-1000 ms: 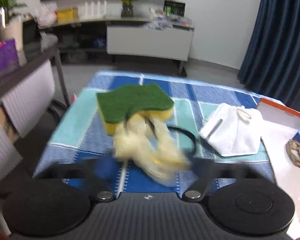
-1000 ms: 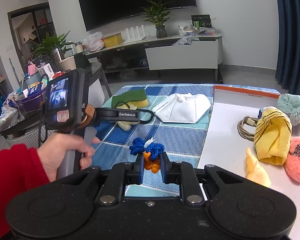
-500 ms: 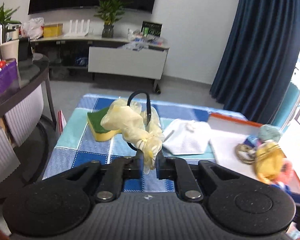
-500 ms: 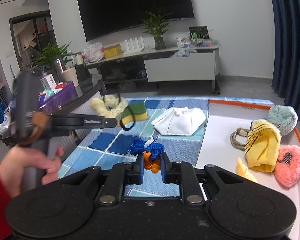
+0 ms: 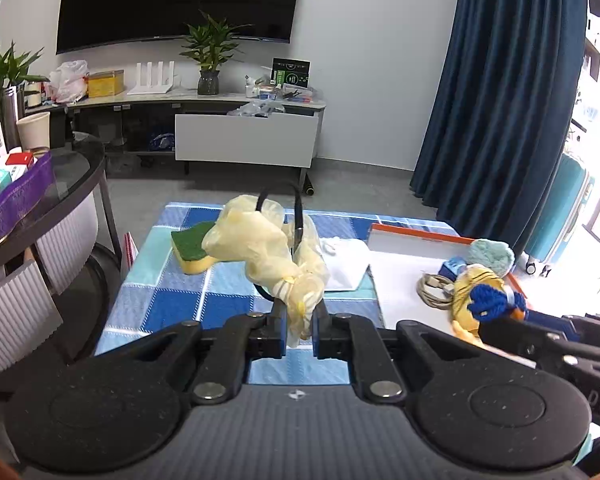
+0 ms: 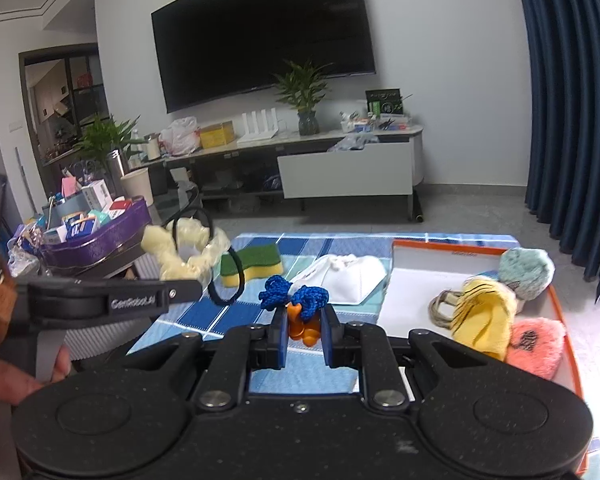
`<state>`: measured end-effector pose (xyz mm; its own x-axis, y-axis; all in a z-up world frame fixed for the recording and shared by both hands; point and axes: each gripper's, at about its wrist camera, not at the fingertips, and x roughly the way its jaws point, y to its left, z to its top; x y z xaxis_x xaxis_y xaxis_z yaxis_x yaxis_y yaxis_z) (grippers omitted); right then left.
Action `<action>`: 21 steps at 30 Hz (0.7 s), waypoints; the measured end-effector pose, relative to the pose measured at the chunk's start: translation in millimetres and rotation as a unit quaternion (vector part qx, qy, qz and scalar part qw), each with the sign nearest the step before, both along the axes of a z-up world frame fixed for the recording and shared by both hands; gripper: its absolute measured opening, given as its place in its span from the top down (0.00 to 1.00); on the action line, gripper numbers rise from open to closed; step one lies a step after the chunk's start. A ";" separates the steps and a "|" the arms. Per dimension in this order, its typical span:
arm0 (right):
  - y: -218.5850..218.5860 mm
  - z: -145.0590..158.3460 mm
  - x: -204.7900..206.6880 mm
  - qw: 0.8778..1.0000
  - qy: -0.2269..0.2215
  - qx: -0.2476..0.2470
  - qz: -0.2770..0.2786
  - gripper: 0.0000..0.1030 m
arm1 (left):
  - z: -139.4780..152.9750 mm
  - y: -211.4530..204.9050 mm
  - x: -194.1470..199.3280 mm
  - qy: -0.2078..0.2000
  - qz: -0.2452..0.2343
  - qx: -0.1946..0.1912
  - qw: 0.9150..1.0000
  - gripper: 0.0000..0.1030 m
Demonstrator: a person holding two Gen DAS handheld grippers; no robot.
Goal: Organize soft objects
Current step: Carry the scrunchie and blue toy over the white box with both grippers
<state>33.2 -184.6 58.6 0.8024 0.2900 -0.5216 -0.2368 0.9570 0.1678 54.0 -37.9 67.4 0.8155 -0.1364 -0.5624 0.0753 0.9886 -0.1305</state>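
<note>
Since a second ago the left gripper [image 5: 299, 326] has lifted the pale yellow glove bundle [image 5: 268, 252] off the checked cloth [image 5: 172, 300], and the bundle now hangs in the air, its black elastic loop [image 6: 224, 276] dangling. The left jaws are pinched tight on the bundle's knotted end. The right gripper [image 6: 304, 330] is closed on a blue-and-orange yarn toy [image 6: 296, 304], held above the cloth. Beyond lie the green-and-yellow sponge [image 5: 190, 250] and a white face mask [image 6: 342, 274] on the cloth. To the right, the orange-rimmed tray [image 6: 428, 246] holds a yellow striped sock [image 6: 484, 316], a pink fluffy pad [image 6: 534, 346], a teal puff [image 6: 526, 266] and a coiled cord [image 5: 436, 288].
</note>
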 end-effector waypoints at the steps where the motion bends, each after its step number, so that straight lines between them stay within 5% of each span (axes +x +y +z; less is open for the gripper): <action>1: -2.7 1.3 -1.8 1.000 -0.002 0.000 -0.004 0.80 | 0.6 -2.8 -1.9 0.000 -0.003 0.002 1.000 0.87; 21: -37.9 11.1 -21.0 0.999 -0.015 -0.001 -0.048 0.80 | 0.7 -22.5 -23.4 -0.002 -0.032 -0.010 0.999 0.87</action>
